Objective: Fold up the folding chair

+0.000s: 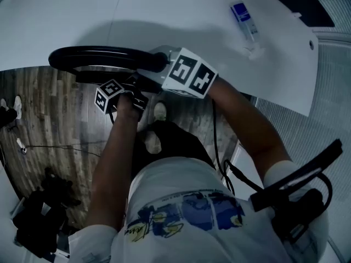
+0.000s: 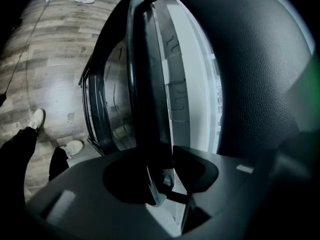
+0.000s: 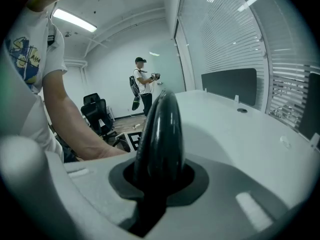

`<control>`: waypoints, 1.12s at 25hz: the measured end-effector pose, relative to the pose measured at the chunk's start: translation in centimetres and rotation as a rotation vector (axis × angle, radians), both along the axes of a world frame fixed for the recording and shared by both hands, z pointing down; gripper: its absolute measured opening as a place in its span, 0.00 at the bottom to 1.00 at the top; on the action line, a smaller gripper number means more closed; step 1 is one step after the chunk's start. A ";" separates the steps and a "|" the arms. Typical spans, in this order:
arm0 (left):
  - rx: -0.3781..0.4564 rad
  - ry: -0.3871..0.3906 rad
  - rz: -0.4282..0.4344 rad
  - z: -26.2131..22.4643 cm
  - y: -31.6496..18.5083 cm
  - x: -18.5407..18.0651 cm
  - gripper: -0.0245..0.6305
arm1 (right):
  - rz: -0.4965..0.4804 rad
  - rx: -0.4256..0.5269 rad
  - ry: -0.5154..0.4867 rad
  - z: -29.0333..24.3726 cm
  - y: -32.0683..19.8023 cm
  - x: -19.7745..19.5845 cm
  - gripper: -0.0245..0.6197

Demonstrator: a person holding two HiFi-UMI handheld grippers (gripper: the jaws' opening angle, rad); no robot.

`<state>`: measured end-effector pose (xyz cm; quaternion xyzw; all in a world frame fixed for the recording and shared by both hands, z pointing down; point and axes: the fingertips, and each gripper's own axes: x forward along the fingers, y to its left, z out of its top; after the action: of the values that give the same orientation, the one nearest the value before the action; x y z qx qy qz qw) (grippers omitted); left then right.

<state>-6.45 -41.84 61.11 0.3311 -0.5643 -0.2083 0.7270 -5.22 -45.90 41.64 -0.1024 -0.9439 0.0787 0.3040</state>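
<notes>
The right tool is pinching the rounded black rim of the chair, rising just ahead of it beside the table, while the left tool is sitting slightly spread around the chair's thin edge.

**A:** where's each cam actually sitting here?

**B:** Head view looks from above the person's chest, steeply down onto the chair, the wooden floor and the rounded edge of the counter. Left gripper view is jammed right against the chair, facing down its frame to the floor. Right gripper view hugs the black rim, looking level across the counter.

**A:** overlap?

**B:** All three catch the chair.
</notes>
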 end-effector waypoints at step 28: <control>0.203 -0.121 0.225 -4.4 4.8 -4.4 0.34 | 0.154 0.049 0.121 -1.8 -2.0 4.2 0.34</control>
<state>-10.89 -36.99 56.67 0.4760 -0.5426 -0.1613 0.6731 -0.99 -47.94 39.82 -0.0171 -0.9306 0.0845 0.3558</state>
